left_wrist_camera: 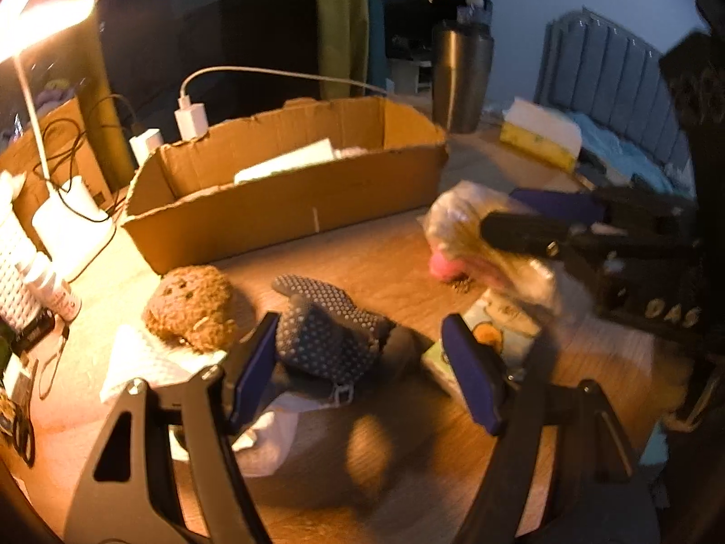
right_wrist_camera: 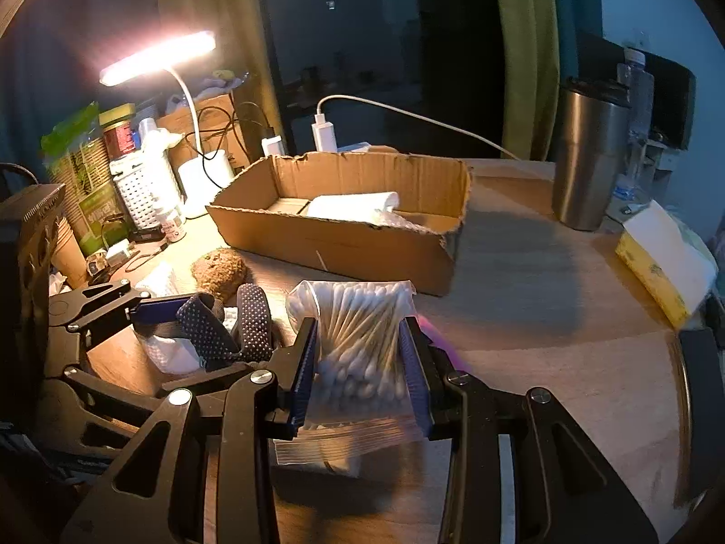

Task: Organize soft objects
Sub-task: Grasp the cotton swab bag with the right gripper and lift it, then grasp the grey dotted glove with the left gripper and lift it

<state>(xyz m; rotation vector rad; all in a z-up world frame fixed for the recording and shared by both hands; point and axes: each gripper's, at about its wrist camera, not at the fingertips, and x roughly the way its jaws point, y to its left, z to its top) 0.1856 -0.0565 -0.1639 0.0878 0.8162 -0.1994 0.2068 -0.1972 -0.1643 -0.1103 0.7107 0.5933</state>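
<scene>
My right gripper (right_wrist_camera: pixel 360 362) is shut on a clear bag of cotton swabs (right_wrist_camera: pixel 358 340) and holds it above the table; in the left wrist view the bag (left_wrist_camera: pixel 457 222) shows at the right, blurred. My left gripper (left_wrist_camera: pixel 362 358) is open around a dark dotted glove (left_wrist_camera: pixel 326 331) lying on the table; the glove (right_wrist_camera: pixel 244 322) also shows in the right wrist view. A brown plush toy (left_wrist_camera: pixel 192 306) lies left of the glove. An open cardboard box (left_wrist_camera: pixel 290 208) stands behind them, holding a white roll (right_wrist_camera: pixel 353 206).
A white cloth (left_wrist_camera: pixel 149 358) lies under the plush. A pink item (left_wrist_camera: pixel 446 267) and a printed packet (left_wrist_camera: pixel 494 322) lie at the right. A steel tumbler (right_wrist_camera: pixel 587 158), a tissue pack (right_wrist_camera: pixel 661 267), a desk lamp (right_wrist_camera: pixel 199 172) and a white basket (right_wrist_camera: pixel 136 190) ring the wooden table (right_wrist_camera: pixel 543 317).
</scene>
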